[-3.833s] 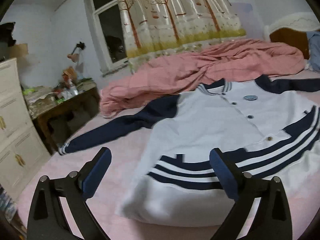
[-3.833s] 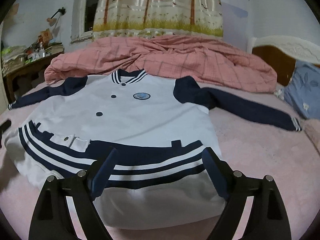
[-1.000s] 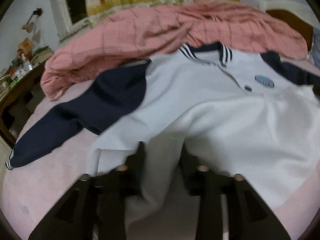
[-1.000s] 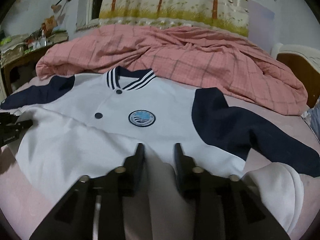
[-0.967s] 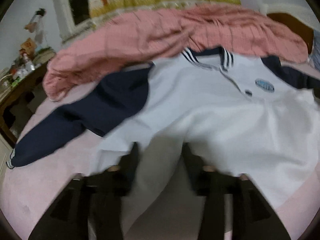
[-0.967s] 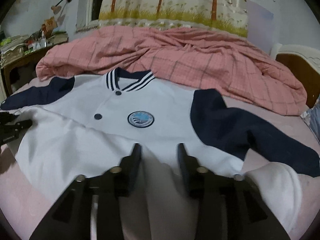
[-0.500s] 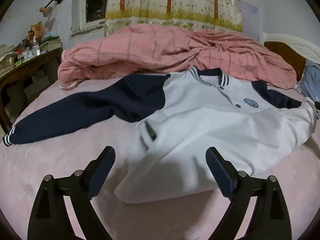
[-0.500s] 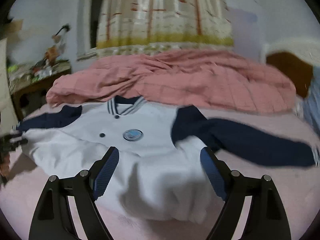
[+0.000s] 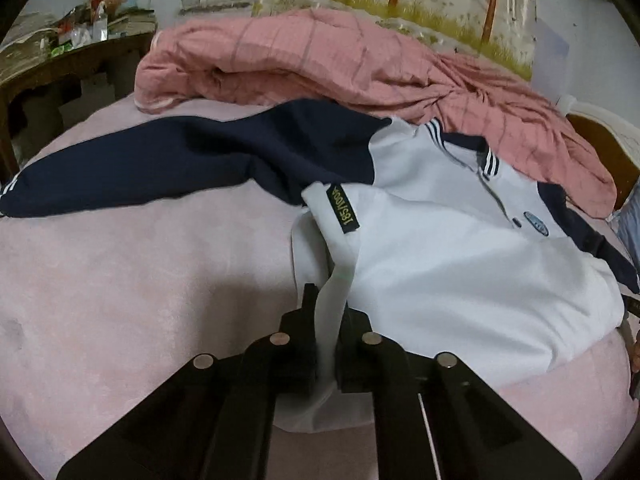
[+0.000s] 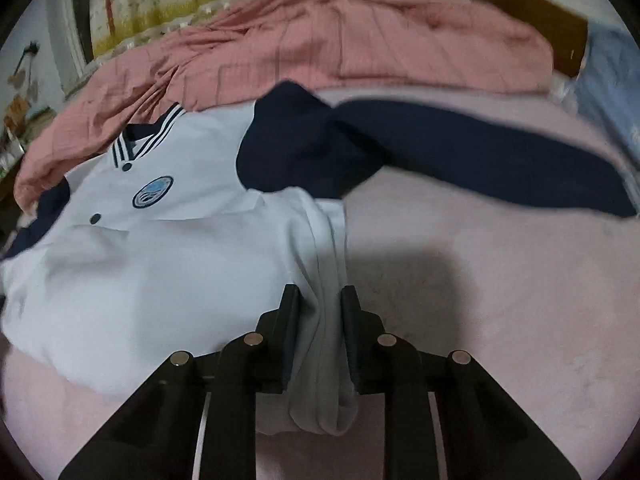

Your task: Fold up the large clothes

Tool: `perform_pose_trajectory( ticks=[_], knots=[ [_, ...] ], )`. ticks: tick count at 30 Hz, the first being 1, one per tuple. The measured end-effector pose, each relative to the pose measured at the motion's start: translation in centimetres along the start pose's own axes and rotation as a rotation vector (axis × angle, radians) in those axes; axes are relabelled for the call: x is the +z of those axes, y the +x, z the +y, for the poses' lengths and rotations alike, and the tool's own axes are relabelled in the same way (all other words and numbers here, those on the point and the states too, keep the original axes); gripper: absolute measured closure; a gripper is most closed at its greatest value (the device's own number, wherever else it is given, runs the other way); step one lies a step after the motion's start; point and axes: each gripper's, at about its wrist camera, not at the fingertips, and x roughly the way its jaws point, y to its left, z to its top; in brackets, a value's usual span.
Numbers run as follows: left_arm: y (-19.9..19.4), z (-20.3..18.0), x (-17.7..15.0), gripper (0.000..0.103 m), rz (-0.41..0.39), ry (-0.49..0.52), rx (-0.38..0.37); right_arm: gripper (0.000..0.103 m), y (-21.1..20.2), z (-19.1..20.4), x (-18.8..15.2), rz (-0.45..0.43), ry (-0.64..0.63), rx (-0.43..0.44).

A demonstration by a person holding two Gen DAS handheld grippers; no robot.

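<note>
A white jacket [image 9: 460, 256] with navy sleeves lies on the pink bed [image 9: 120, 288], its lower half folded up over the chest. My left gripper [image 9: 329, 312] is shut on the jacket's left folded edge, below a black size label [image 9: 343, 210]. The left navy sleeve [image 9: 160, 168] stretches out to the left. In the right wrist view my right gripper [image 10: 319, 304] is shut on the bunched right edge of the jacket [image 10: 160, 264]. The right navy sleeve [image 10: 460, 152] stretches out to the right.
A rumpled pink checked quilt [image 9: 340, 64] lies behind the jacket, also in the right wrist view [image 10: 340, 36]. A cluttered wooden desk [image 9: 60, 60] stands at far left. A brown headboard [image 10: 532, 20] and a blue pillow [image 10: 612, 80] are at right.
Half a second ago both grippers were open above the folded jacket. Now each has moved in and closed on a side edge of the fold.
</note>
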Motion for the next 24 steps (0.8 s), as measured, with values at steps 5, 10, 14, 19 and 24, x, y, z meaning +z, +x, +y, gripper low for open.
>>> perform_pose_trajectory(
  ticks=[5,10,14,19,24],
  knots=[
    [0.4,0.8,0.0,0.095,0.007,-0.030,0.017,0.080,0.4,0.1,0.0,0.004,-0.003,-0.005],
    [0.0,-0.1,-0.3,0.089,-0.024,0.016,0.115,0.080,0.1,-0.1,-0.3,-0.001,-0.003,-0.006],
    [-1.2,1.1,-0.4,0.045,-0.083,-0.046,0.178,0.066,-0.1,-0.5,-0.4,-0.010,0.021,-0.006],
    [-2.3,3.0,-0.4,0.036,-0.122,-0.127,0.084,0.052,-0.5,-0.6,-0.4,-0.031,0.032,-0.044],
    [-3.1,0.6,-0.3,0.036,-0.166,-0.015,0.090,0.051,-1.4,-0.1,-0.4,-0.070,0.001,-0.070]
  ],
)
